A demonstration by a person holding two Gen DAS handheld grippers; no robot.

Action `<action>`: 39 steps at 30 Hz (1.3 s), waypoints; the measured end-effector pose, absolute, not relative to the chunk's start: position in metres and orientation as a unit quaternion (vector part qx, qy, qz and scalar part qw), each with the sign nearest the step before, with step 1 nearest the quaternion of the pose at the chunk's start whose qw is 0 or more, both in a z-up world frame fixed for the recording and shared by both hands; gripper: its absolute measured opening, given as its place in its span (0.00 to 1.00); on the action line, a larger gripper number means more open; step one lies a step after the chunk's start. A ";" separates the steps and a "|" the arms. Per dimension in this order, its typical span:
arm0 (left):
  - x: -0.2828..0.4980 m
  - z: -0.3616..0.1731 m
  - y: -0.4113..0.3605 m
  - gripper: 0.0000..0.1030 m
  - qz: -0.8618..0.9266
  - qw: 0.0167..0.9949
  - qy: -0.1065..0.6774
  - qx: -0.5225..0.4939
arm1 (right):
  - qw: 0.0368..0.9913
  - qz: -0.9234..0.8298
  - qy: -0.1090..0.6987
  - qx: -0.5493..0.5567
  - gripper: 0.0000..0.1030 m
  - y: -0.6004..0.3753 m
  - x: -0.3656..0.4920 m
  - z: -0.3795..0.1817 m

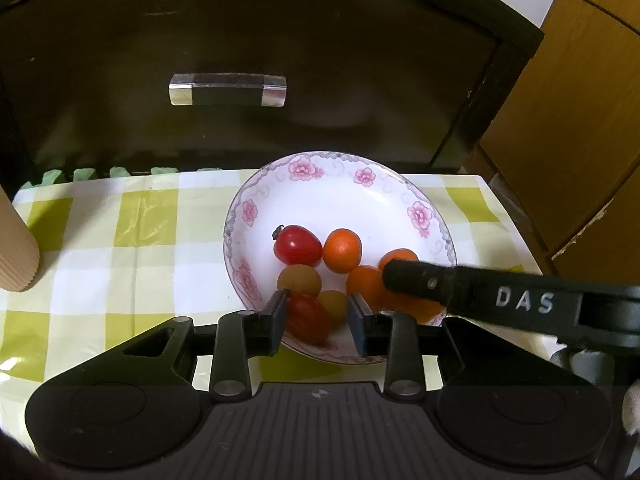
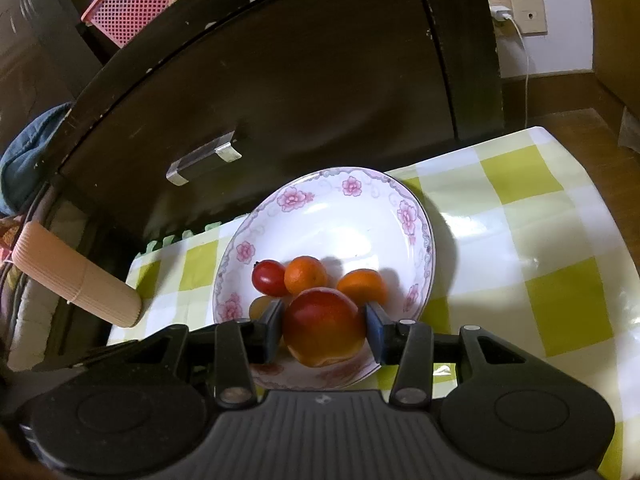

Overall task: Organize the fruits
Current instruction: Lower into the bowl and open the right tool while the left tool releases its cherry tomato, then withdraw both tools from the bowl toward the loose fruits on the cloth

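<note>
A white plate with pink flowers [image 1: 332,196] [image 2: 360,216] sits on the checked tablecloth. In it lie red tomatoes [image 1: 297,245] [image 2: 269,278], small oranges [image 1: 342,250] [image 2: 305,275] and yellowish fruits [image 1: 299,279]. My left gripper [image 1: 318,314] is open over the plate's near rim, its fingers on either side of a red tomato [image 1: 309,318] and a yellow fruit [image 1: 334,306]. My right gripper [image 2: 324,322] is shut on a large red-orange fruit [image 2: 325,326] and holds it over the plate's near side. The right gripper's body [image 1: 500,300] crosses the left wrist view over the oranges.
A tan ribbed cup [image 1: 16,248] [image 2: 76,276] stands at the table's left. A dark cabinet with a clear handle [image 1: 228,90] [image 2: 204,164] stands right behind the plate. The table's right edge [image 2: 592,184] drops to a wooden floor.
</note>
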State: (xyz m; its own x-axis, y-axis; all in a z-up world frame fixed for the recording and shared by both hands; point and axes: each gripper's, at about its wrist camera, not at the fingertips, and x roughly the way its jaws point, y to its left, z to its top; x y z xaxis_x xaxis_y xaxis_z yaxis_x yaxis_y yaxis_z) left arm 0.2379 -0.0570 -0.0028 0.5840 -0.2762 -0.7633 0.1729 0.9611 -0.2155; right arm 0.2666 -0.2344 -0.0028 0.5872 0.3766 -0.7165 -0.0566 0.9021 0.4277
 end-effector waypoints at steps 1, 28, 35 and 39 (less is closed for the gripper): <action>0.238 -0.002 -0.057 0.43 -0.127 0.888 0.438 -0.060 | 0.875 0.124 0.430 0.185 0.41 -0.235 0.265 -0.001; 0.191 0.045 -0.022 0.56 -0.107 0.911 0.394 -0.061 | 0.885 0.147 0.395 0.200 0.45 -0.225 0.224 0.038; 0.176 0.050 -0.006 0.58 -0.102 0.914 0.389 -0.063 | 0.885 0.152 0.393 0.197 0.45 -0.223 0.211 0.044; 0.169 0.049 -0.002 0.58 -0.102 0.912 0.393 -0.062 | 0.883 0.151 0.398 0.195 0.45 -0.221 0.209 0.042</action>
State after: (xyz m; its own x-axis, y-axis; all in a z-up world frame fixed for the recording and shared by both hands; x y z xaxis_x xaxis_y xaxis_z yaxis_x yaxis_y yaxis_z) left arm 0.1686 -0.0016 0.0489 0.6699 -0.2353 -0.7042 0.1372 0.9714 -0.1940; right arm 0.2085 -0.2214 0.0417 0.6370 0.4228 -0.6446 -0.1122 0.8781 0.4651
